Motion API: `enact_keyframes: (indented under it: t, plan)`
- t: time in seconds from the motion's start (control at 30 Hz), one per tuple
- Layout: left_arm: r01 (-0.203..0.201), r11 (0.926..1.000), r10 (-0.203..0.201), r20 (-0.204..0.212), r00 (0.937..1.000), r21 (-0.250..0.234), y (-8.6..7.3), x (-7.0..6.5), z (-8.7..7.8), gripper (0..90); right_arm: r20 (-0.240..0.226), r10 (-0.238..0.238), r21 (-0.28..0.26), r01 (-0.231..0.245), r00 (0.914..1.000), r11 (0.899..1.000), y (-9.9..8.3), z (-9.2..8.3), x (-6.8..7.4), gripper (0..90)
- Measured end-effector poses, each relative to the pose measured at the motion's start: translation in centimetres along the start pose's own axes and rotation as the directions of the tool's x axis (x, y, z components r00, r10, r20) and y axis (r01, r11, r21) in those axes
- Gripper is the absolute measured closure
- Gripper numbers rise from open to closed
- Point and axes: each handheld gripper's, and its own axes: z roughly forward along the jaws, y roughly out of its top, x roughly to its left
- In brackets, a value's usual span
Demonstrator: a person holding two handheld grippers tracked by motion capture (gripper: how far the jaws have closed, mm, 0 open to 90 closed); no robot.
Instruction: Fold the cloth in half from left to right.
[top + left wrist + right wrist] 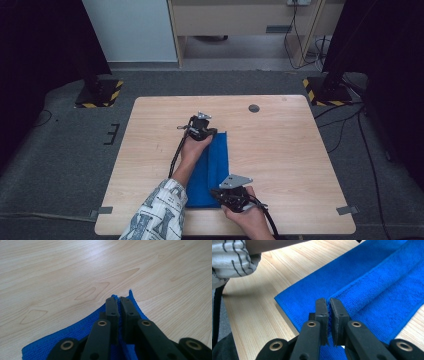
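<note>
Nearest the high camera, at the bottom edge, a sleeve (156,212) of pale cloth printed with dark lettering too small to read covers the person's left forearm. That arm reaches forward across the wooden table (280,150) to the left gripper (210,133), which sits at the far end of a blue towel (216,160). In the left gripper view its two black jaws are clenched on the far edge of the towel, with a thin ridge of blue cloth pinched between the pads and a small corner of the cloth sticking up just beyond the tips.

The towel lies near the middle of the table as a long folded strip running from the far gripper back toward the person.

To the right, at the towel's near end, the right gripper (219,194) is held in the person's right hand (250,215), with a grey three-cornered plate on top. In the right gripper view its jaws are likewise clenched on a raised fold of the towel's near edge, the blue cloth caught between the pads.

Farther right, a small dark round disc (254,108) sits in the tabletop near the far edge. No brand or label can be read on the towel or on either gripper.
</note>
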Motion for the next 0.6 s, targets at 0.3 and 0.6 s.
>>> enact_keyframes:
  t: [0.3, 0.6]
  plan:
    - [-0.013, 0.9998, 0.013, 0.000, 0.9999, -0.015, 0.1, -0.3, 0.0, 61.8, 0.003, 0.007, 0.026, -0.007, 1.0000, 1.000, -0.4, 0.0, -0.2, 64.0]
    - [-0.026, 0.9973, 0.025, -0.009, 0.9996, -0.068, 0.5, 0.4, -1.2, 36.0, 0.070, 0.037, 0.029, -0.039, 0.9968, 0.999, -0.4, -0.6, -1.6, 37.0]
